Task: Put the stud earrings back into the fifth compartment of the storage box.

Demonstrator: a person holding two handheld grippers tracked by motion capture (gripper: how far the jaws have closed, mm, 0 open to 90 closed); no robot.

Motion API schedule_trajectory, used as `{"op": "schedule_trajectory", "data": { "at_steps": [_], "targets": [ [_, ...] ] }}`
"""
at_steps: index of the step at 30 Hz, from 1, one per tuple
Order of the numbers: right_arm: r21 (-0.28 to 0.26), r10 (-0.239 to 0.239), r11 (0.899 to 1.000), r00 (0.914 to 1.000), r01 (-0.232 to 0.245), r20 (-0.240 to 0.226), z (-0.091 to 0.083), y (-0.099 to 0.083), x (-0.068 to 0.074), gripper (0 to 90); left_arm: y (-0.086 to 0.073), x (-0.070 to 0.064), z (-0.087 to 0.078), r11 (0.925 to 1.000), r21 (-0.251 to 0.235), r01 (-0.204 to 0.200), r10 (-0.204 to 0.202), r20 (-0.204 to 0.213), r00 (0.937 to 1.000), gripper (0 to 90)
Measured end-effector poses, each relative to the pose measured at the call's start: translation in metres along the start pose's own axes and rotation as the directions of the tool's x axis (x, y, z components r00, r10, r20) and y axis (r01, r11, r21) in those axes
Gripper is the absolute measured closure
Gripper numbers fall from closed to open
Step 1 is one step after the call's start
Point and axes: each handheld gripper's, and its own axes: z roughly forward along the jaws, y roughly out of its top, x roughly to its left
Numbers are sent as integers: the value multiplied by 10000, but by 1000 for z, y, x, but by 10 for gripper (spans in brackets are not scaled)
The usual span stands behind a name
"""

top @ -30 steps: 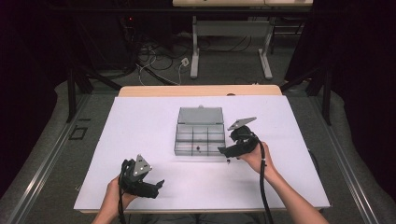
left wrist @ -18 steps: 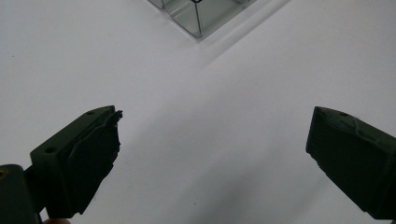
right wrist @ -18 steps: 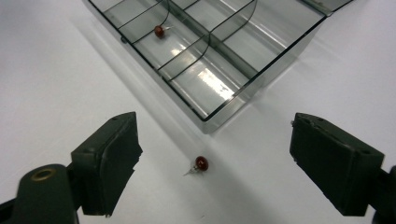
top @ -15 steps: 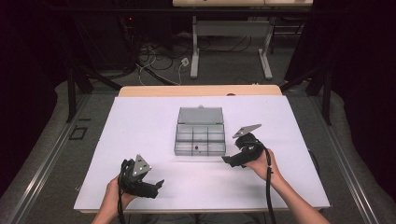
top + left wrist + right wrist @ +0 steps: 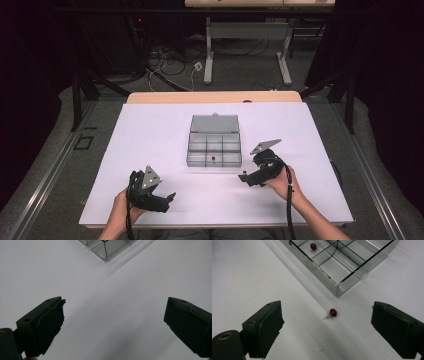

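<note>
a clear box [image 5: 214, 148] with its lid [image 5: 215, 123] laid open behind it sits mid-table on the white sheet [image 5: 150, 135]. its tray is split into small compartments. in the right gripper view one red stud [image 5: 313, 246] lies inside a compartment of the box [image 5: 342, 262], and a second stud [image 5: 333, 313] lies loose on the sheet, just off the box's near corner and apart from its wall. its pin points away from the ball, flat on the sheet.

the right gripper [image 5: 246, 177] is held low over the sheet, to the right of the box's front corner, aimed toward it. its jaws are spread wide with nothing between them but bare sheet; in its own view [image 5: 325, 327] the loose stud lies ahead of the gap, roughly centred between the two jaws, and neither one touches it.

the left gripper [image 5: 169, 197] rests near the table's front edge, left of centre and well apart from the box. its jaws are also spread wide and hold nothing. in its own view [image 5: 113, 320] one corner of the box [image 5: 106, 248] shows at the top, far beyond the jaws, with plain sheet between.

each hand grips its tool from behind, forearms coming in from the near side, and a cable trails back from the right gripper along the wrist.
</note>
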Motion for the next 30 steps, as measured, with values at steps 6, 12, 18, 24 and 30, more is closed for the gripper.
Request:
{"op": "schedule_trajectory", "data": {
  "at_steps": [6,12,18,24,30],
  "targets": [
    [18,96,10000,10000,-96,-6,4,0,1,82,0,0,1,10000,-12,81,-81,26,10000,33],
    [258,180,9995,9998,-178,-69,7,0,2,47,0,0,1,10000,8,28,-28,20,10000,33],
    [499,291,9983,9996,-287,-74,13,0,1,9,0,0,1,10000,21,29,-29,18,10000,33],
    [685,256,9974,9994,-239,-246,19,0,2,0,0,0,1,10000,27,-35,35,47,10000,33],
    [703,200,9974,9996,-185,-209,23,0,2,0,0,0,1,10000,20,-96,96,33,9999,33]
  ]
}}
